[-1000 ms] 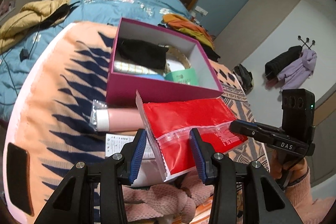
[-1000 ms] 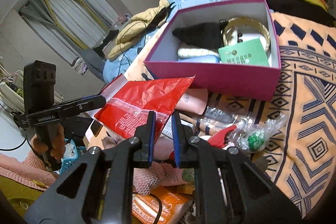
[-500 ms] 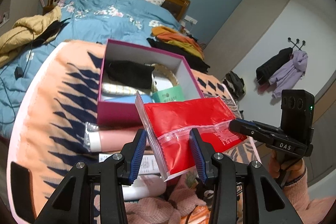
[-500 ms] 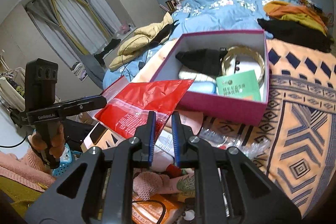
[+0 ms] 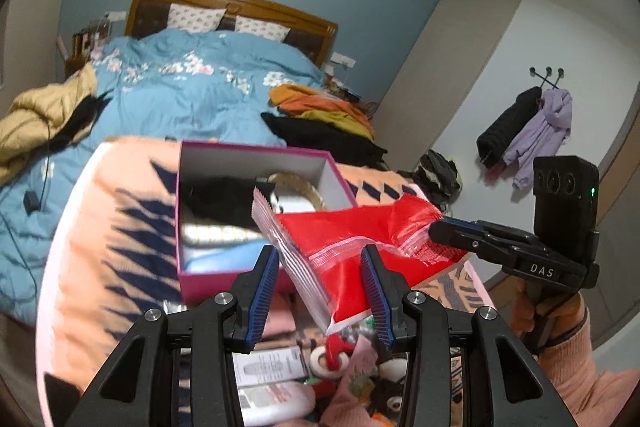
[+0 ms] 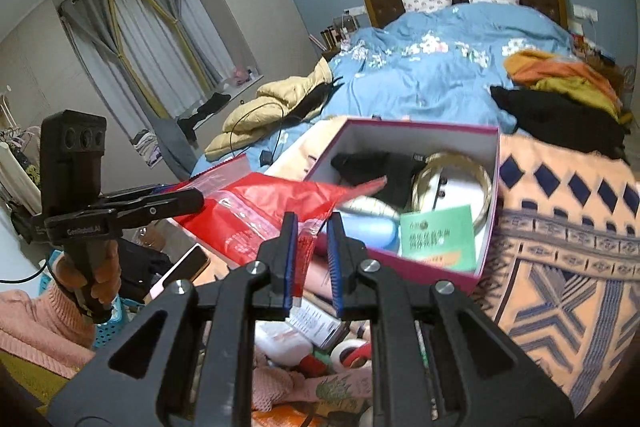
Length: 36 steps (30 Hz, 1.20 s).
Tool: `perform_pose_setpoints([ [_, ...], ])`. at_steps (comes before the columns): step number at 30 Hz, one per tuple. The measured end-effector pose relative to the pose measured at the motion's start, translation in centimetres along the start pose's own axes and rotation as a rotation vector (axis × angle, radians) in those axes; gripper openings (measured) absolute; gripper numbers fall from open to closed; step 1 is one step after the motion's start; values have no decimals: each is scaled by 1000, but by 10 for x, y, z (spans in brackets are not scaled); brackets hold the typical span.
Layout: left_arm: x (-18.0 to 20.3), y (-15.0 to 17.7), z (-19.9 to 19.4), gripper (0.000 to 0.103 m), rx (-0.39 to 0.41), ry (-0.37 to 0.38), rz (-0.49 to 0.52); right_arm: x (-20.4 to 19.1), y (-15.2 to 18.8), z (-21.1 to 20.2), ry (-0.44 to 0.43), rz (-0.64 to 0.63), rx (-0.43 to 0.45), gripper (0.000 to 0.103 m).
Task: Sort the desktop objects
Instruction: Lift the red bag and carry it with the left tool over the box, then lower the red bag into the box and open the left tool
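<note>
The red zip bag (image 5: 352, 239) is up in the air right now, hanging between both grippers just in front of the pink box (image 5: 208, 277), roughly at its near rim. The right gripper (image 5: 434, 231) looks clamped on the bag's far corner, going by the left wrist view. The left gripper (image 5: 322, 293) has its jaws spread wide with the bag's clear edge sitting between them; I can't tell if either pad actually touches it. Progress-wise, I'd say it's about partway: the box already holds a black cloth (image 6: 376, 169), a gold hoop thing (image 6: 452, 183), a green booklet (image 6: 438, 237) and something blue (image 6: 370, 229), but there's a whole pile of clutter (image 6: 320, 347) on the patterned blanket (image 6: 560, 247) below the grippers, including tape, a white tube and some packets. So this bag isn't in yet, and plenty's left after it.
</note>
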<state>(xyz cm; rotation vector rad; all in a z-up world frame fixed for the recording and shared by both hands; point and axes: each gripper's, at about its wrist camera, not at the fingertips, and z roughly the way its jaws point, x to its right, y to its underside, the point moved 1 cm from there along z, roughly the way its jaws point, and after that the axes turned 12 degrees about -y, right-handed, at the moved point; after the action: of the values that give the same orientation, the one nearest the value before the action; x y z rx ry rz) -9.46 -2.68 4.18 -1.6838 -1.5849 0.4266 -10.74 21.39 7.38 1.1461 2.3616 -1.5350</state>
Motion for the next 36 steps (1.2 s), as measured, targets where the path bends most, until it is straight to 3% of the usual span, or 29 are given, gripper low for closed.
perform_pose_setpoints([
  [16,-2,-54,15,42,68,-17,40,17,-49,8,25,-44,30,15],
  [28,-15,-78,51,42,51,-54,28,57,-75,41,56,-8,3,15],
  [29,-16,-80,55,42,48,-50,27,60,-77,45,58,-6,-2,11],
  [36,-25,-77,99,42,-37,-70,12,85,-76,86,65,29,-72,9],
])
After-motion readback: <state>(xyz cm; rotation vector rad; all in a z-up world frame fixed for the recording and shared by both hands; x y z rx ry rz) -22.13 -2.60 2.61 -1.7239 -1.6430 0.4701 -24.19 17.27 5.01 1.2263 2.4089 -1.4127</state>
